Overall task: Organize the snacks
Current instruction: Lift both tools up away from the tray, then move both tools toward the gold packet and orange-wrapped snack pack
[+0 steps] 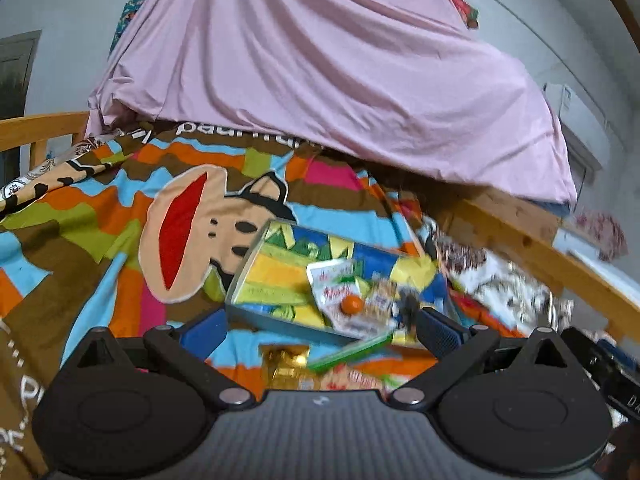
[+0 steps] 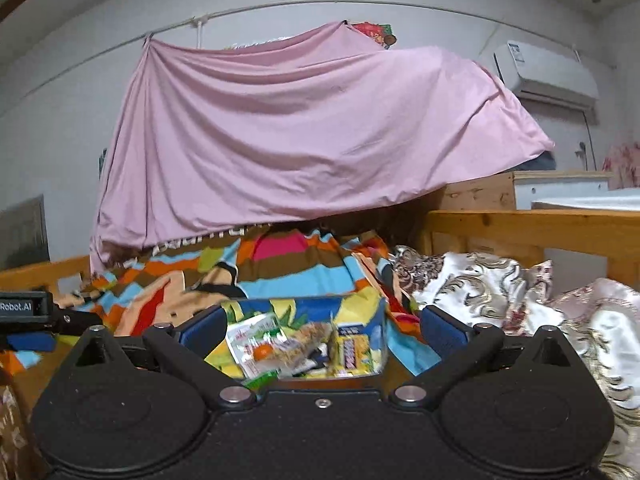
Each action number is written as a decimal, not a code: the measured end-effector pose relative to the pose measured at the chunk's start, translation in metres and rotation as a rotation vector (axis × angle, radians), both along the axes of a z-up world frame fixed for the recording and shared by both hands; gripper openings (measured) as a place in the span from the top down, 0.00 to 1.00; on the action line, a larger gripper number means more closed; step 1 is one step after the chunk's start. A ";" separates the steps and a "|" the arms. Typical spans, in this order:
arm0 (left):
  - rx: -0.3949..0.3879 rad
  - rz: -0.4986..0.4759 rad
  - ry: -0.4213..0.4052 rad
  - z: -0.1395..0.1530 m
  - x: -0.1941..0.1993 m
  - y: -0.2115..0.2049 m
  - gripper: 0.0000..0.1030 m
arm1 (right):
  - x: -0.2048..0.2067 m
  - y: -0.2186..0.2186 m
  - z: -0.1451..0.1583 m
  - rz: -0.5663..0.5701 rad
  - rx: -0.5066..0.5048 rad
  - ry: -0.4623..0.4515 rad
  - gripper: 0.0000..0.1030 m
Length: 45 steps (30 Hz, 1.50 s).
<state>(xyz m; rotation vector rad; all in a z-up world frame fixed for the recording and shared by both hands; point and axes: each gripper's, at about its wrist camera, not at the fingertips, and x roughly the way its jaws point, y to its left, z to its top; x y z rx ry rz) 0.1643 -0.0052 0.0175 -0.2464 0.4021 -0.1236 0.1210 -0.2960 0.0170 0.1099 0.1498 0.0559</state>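
Note:
A clear plastic box (image 1: pixel 245 276) lies on the bed with snack packets in it. On top of them is a white pouch with an orange cap (image 1: pixel 340 298). A gold wrapper (image 1: pixel 286 364) and a green packet (image 1: pixel 348 354) lie on the blanket just in front of the box. My left gripper (image 1: pixel 322 330) is open, with nothing between its blue pads, and is short of the box's near rim. In the right wrist view the same box (image 2: pixel 381 332) shows the pouch (image 2: pixel 256 340) and a yellow bar pack (image 2: pixel 352 350). My right gripper (image 2: pixel 322 330) is open and empty before it.
A striped cartoon-monkey blanket (image 1: pixel 120 216) covers the bed. A pink sheet (image 2: pixel 300 132) hangs over the far end. A floral quilt (image 2: pixel 500 292) lies bunched at the right, against the wooden bed rail (image 2: pixel 540 228). The left gripper's body (image 2: pixel 24 312) shows at the left edge.

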 end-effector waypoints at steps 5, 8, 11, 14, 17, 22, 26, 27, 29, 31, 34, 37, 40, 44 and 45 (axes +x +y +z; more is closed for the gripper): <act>0.038 0.002 -0.047 -0.008 -0.024 0.001 0.00 | -0.018 0.005 -0.005 -0.027 -0.038 0.028 0.01; 0.087 -0.014 -0.067 -0.012 -0.036 0.000 0.00 | -0.024 0.009 -0.007 -0.043 -0.056 0.032 0.01; 0.123 -0.020 -0.079 -0.016 -0.044 0.000 0.00 | -0.031 0.014 -0.007 -0.059 -0.083 0.027 0.01; 0.152 -0.024 -0.080 -0.019 -0.046 0.000 0.00 | -0.033 0.019 -0.009 -0.059 -0.117 0.031 0.01; 0.180 -0.032 -0.077 -0.022 -0.045 0.000 0.00 | -0.031 0.024 -0.012 -0.049 -0.141 0.050 0.01; 0.224 -0.049 -0.054 -0.030 -0.042 0.000 0.00 | -0.021 0.028 -0.018 -0.017 -0.163 0.107 0.00; 0.223 -0.068 -0.032 -0.036 -0.037 -0.001 0.00 | -0.010 0.033 -0.024 0.004 -0.174 0.163 0.01; 0.224 -0.073 -0.027 -0.038 -0.037 -0.001 0.00 | -0.008 0.035 -0.025 0.007 -0.178 0.174 0.01; 0.236 -0.079 -0.012 -0.042 -0.035 -0.002 0.00 | -0.005 0.038 -0.027 0.013 -0.189 0.194 0.01; 0.248 -0.075 0.008 -0.046 -0.032 -0.001 0.00 | -0.001 0.041 -0.030 0.011 -0.214 0.224 0.01; 0.242 -0.090 0.058 -0.050 -0.024 0.002 0.00 | 0.003 0.048 -0.033 0.018 -0.245 0.255 0.01; 0.198 -0.120 0.086 -0.050 -0.020 0.010 0.00 | 0.004 0.051 -0.035 0.039 -0.259 0.258 0.01; 0.192 -0.108 0.096 -0.050 -0.015 0.013 0.00 | 0.007 0.056 -0.036 0.070 -0.280 0.269 0.01; 0.173 -0.078 0.114 -0.052 -0.007 0.017 0.00 | 0.010 0.064 -0.038 0.104 -0.309 0.278 0.01; 0.163 -0.074 0.117 -0.053 -0.004 0.018 0.00 | 0.010 0.065 -0.038 0.113 -0.314 0.277 0.01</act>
